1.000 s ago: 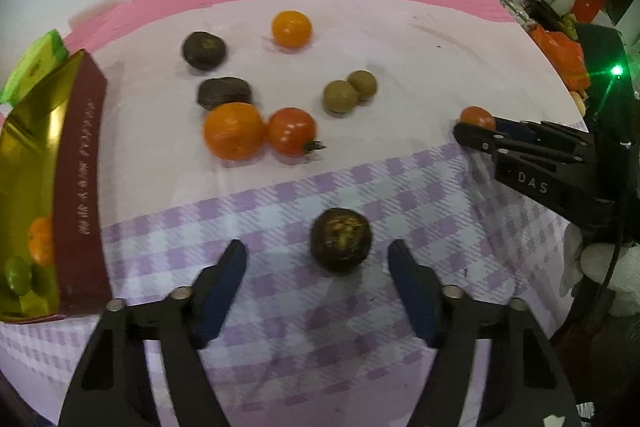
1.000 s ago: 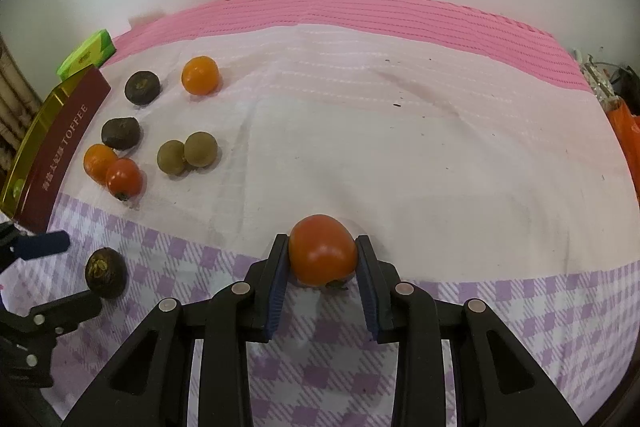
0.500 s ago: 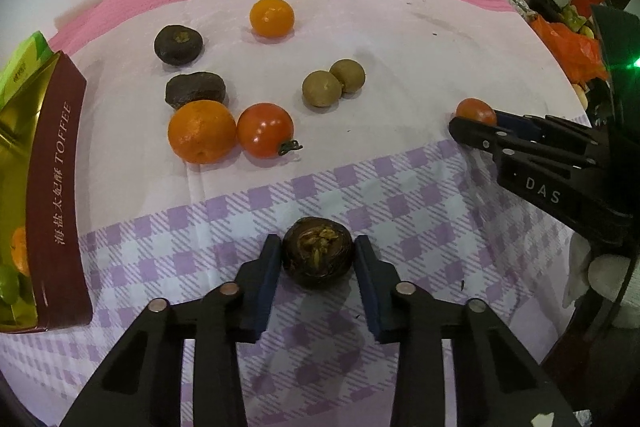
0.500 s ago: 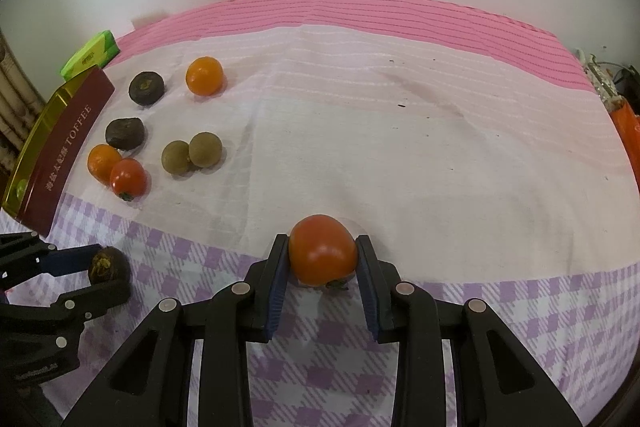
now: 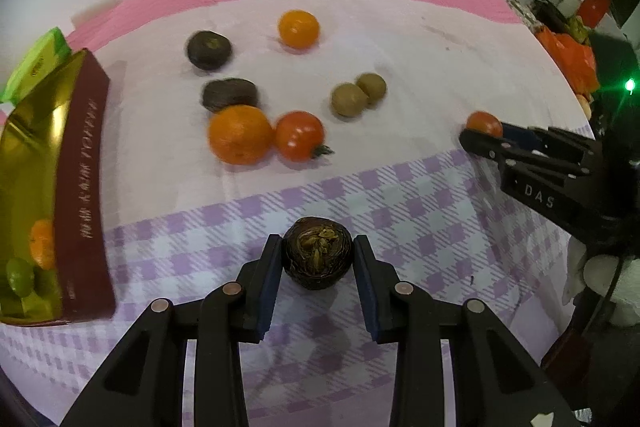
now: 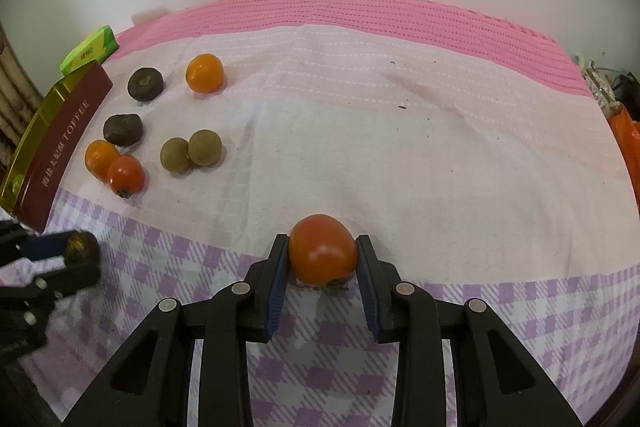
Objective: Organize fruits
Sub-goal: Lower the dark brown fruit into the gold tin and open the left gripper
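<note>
Left gripper (image 5: 318,267): fingers closed against both sides of a dark brown wrinkled fruit (image 5: 318,253), at 6 o'clock in the left view; fruit over the checked cloth, contact with it not clear.
Right gripper (image 6: 322,267): fingers closed on a tomato (image 6: 323,249), stem end down, at 6 o'clock in the right view; seen from the left view at 3 o'clock.
Cloth (image 6: 400,167): near band lilac-and-white check, middle band plain white, far band pink; lightly creased, a few dark specks on the white.
Box (image 5: 82,187): maroon side, gold inside, at 9 o'clock in the left view; a small orange and green fruits lie in it. "TOFFEE" reads on its side in the right view.
Loose fruit, white band, 11–12 o'clock in the left view: orange (image 5: 240,135) touching a second tomato (image 5: 299,135); dark fruit (image 5: 230,94) just behind the orange; two olive-brown round fruits (image 5: 350,99) touching each other.
Farther: another dark fruit (image 5: 208,50); small orange (image 5: 299,29) near the pink band.
Green packet (image 6: 89,49): behind the box, 10 o'clock.
Room: plain white wall beyond the cloth; orange and red clutter at 2 o'clock in the left view, blurred.
</note>
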Demonstrator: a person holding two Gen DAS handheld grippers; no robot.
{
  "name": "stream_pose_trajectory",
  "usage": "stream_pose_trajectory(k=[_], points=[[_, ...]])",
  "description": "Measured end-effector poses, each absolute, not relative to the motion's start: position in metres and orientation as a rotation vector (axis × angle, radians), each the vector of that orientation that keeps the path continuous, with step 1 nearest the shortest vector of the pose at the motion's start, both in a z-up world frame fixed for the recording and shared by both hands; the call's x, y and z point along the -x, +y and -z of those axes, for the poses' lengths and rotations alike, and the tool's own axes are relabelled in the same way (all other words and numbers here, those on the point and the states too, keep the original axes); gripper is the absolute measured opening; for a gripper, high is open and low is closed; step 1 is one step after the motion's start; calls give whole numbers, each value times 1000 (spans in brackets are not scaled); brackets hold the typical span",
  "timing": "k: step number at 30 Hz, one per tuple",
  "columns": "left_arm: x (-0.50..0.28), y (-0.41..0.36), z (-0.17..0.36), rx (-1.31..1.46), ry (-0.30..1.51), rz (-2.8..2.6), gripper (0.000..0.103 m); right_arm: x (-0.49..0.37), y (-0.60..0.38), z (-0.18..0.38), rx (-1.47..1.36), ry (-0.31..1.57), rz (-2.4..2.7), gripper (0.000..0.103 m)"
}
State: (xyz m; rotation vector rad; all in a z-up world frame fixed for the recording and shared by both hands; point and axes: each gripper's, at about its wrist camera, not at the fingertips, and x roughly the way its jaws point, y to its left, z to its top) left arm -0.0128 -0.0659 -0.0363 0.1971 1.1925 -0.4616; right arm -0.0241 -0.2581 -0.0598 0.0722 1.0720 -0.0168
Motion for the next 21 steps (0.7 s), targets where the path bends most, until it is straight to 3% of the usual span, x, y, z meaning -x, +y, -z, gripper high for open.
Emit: stream_pose_trajectory(k=[12, 21], points=[[-10, -14, -4, -145, 1088, 353, 32, 24, -253, 60, -49, 1069, 33, 34], [-56, 71, -15, -104, 1046, 151, 32, 25, -250, 60, -43, 1069, 46, 34]])
